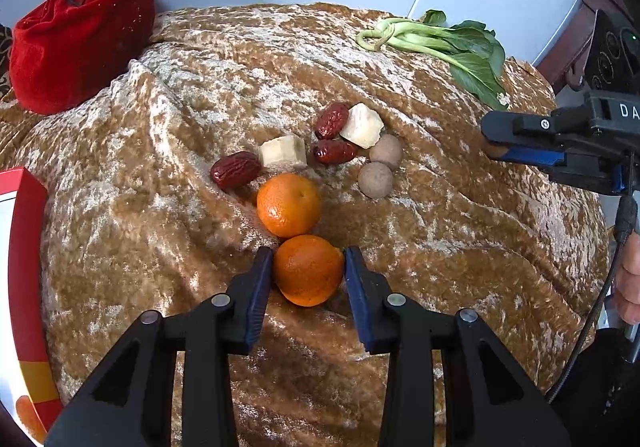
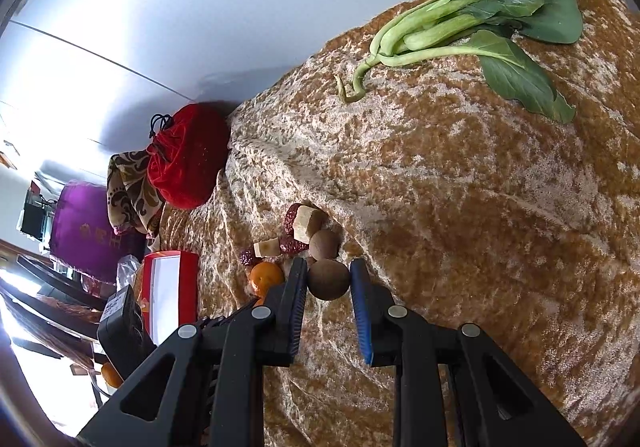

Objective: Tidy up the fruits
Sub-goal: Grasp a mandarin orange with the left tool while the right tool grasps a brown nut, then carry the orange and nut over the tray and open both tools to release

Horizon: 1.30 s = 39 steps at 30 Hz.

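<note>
My left gripper (image 1: pixel 309 253) is shut on an orange (image 1: pixel 308 277), with a blue pad pressed to each side, low over the brown mottled cloth (image 1: pixel 160 167). Just beyond lies a second orange (image 1: pixel 289 204). Behind that are three red dates (image 1: pixel 235 170), two pale cut chunks (image 1: pixel 282 152) and two brown round fruits (image 1: pixel 375 180). My right gripper (image 2: pixel 329 262) is shut on another brown round fruit (image 2: pixel 329 279). In the left wrist view the right gripper (image 1: pixel 490 139) hangs at the right, away from the pile.
A red velvet drawstring bag (image 1: pixel 80 43) sits at the back left by the wall. Leafy greens (image 1: pixel 452 43) lie at the back right. A red and white box (image 1: pixel 24 287) stands at the left edge. A person's hand (image 1: pixel 630 275) shows at the right.
</note>
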Each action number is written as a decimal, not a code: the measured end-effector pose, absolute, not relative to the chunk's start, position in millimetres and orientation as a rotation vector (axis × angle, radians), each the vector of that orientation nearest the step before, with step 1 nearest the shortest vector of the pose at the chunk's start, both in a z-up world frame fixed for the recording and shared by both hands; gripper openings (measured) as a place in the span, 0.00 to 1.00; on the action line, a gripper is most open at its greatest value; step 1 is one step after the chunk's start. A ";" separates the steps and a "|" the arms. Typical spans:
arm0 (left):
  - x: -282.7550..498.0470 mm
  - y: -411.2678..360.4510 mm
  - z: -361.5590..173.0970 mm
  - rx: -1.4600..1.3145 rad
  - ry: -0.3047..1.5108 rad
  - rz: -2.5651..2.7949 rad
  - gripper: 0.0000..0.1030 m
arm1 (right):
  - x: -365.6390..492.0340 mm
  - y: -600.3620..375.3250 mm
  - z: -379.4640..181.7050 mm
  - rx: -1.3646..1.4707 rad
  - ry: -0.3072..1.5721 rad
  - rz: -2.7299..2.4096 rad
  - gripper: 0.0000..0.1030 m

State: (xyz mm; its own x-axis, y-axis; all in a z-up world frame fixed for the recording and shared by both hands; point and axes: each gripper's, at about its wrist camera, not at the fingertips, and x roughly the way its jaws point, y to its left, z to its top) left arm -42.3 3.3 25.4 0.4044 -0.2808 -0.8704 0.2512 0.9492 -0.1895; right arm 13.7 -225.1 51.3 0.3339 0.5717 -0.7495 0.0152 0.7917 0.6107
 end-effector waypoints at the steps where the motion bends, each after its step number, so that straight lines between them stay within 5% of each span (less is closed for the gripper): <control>1: -42.9 2.6 25.8 -0.022 1.101 -0.335 0.33 | 13.9 -225.7 50.9 0.582 1.189 0.390 0.22; 16: -64.3 31.9 61.3 -0.047 1.033 -0.319 0.33 | 12.6 -210.4 57.6 0.558 1.164 0.443 0.22; 27: -91.1 142.7 104.5 -0.217 0.922 -0.068 0.33 | -6.8 -129.1 59.6 0.436 1.193 0.636 0.22; 39: -112.6 241.3 73.4 -0.357 1.051 0.176 0.33 | -54.9 8.5 75.1 0.346 1.176 0.977 0.22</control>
State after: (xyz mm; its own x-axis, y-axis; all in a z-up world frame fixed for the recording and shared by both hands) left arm -112.6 241.2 73.4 0.4892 -0.0277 -0.8717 -0.3097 0.9288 -0.2033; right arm -54.9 8.5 75.1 0.0514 0.7883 -0.6131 -0.4580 0.5642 0.6870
